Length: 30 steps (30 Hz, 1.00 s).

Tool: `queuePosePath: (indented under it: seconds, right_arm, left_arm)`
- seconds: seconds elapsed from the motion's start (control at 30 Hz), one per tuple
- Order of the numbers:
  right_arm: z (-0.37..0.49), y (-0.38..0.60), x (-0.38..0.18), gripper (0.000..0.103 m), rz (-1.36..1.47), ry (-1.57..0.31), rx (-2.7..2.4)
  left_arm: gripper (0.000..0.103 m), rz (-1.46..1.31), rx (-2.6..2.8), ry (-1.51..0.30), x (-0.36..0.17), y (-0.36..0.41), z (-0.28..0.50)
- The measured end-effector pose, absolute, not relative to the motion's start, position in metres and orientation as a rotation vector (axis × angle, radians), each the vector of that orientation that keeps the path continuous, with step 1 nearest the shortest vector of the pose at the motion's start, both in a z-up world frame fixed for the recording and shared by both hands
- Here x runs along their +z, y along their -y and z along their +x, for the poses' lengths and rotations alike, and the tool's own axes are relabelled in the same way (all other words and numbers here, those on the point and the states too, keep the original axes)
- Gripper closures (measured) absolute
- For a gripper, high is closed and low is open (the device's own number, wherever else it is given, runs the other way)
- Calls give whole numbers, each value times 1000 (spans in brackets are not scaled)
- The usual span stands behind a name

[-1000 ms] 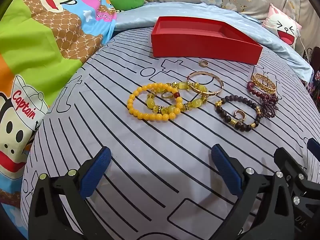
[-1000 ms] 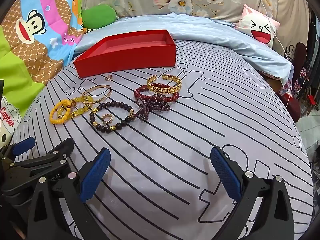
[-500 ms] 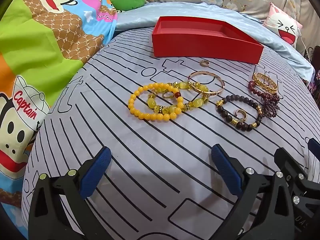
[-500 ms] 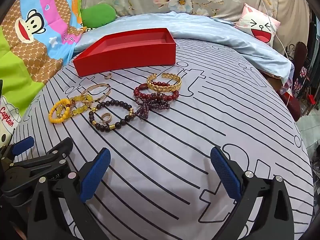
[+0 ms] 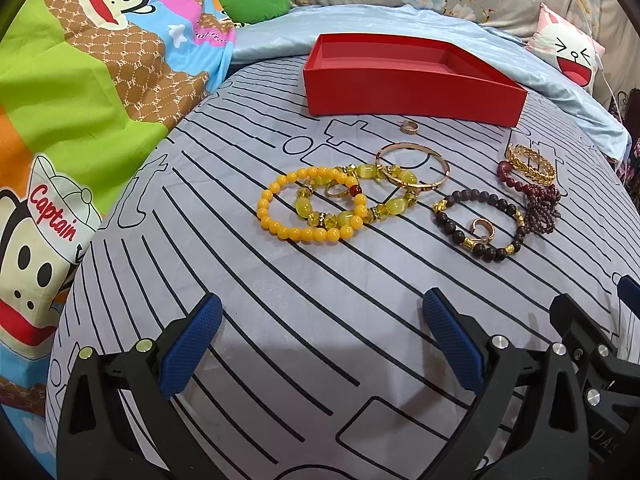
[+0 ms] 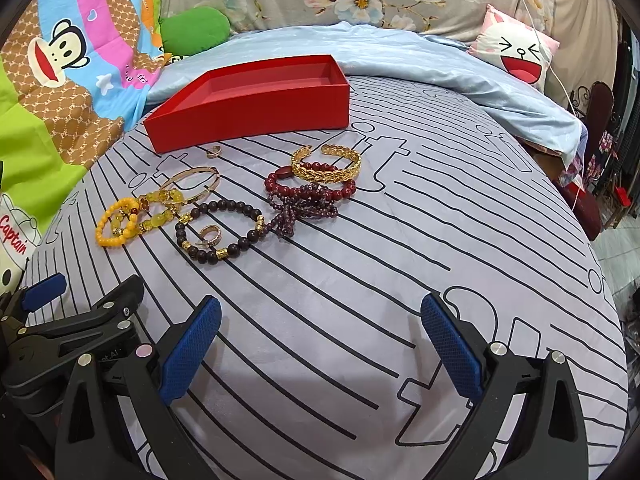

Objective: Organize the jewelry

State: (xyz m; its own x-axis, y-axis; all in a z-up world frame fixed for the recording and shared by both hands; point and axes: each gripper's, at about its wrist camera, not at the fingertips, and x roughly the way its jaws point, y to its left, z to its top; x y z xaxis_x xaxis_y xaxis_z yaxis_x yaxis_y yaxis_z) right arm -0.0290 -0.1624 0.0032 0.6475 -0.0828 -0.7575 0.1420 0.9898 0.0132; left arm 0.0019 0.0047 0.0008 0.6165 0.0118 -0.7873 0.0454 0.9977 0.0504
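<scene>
An empty red box [image 5: 412, 80] [image 6: 248, 102] sits at the far side of the striped grey bedsheet. In front of it lie a yellow bead bracelet [image 5: 312, 204] [image 6: 116, 220], a thin gold bangle [image 5: 412, 164] [image 6: 192, 186], a dark bead bracelet [image 5: 480, 220] [image 6: 220, 232] with a gold ring [image 5: 482, 229] inside it, a gold leaf cuff [image 5: 532, 164] [image 6: 326, 166], dark red beads [image 6: 308, 196] and a small ring [image 5: 408, 127] [image 6: 214, 153]. My left gripper [image 5: 320, 340] and right gripper [image 6: 320, 344] hover open and empty near the sheet's front, well short of the jewelry.
A cartoon monkey blanket [image 5: 80, 80] covers the left side. A pale blue quilt [image 6: 440, 68], a green cushion [image 6: 192, 30] and a white laughing-face pillow [image 6: 516, 54] lie behind the box. The bed edge drops off at the right [image 6: 600, 220].
Both views have drifted slightly back and down, so the jewelry sits a little higher in frame. Nothing on the bed has moved and both grippers stay open.
</scene>
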Motion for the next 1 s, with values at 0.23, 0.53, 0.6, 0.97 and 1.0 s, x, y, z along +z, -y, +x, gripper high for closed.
queuePosePath:
  seconds: [0.23, 0.53, 0.6, 0.97, 1.0]
  right_arm:
    - [-29, 163, 8, 6, 73, -858, -126]
    - [-29, 162, 8, 6, 73, -859, -127]
    - [-28, 162, 9, 6, 72, -859, -127]
    - [-29, 165, 9, 6, 72, -857, -128]
    - [-28, 166, 8, 6, 73, -857, -128]
  left_arm:
    - [7, 76, -14, -906, 2, -3, 2]
    - [7, 75, -13, -906, 4, -6, 4]
    - [7, 77, -14, -905, 3, -3, 2]
    - [7, 79, -12, -902, 5, -4, 3]
    - [7, 79, -12, -902, 6, -4, 3]
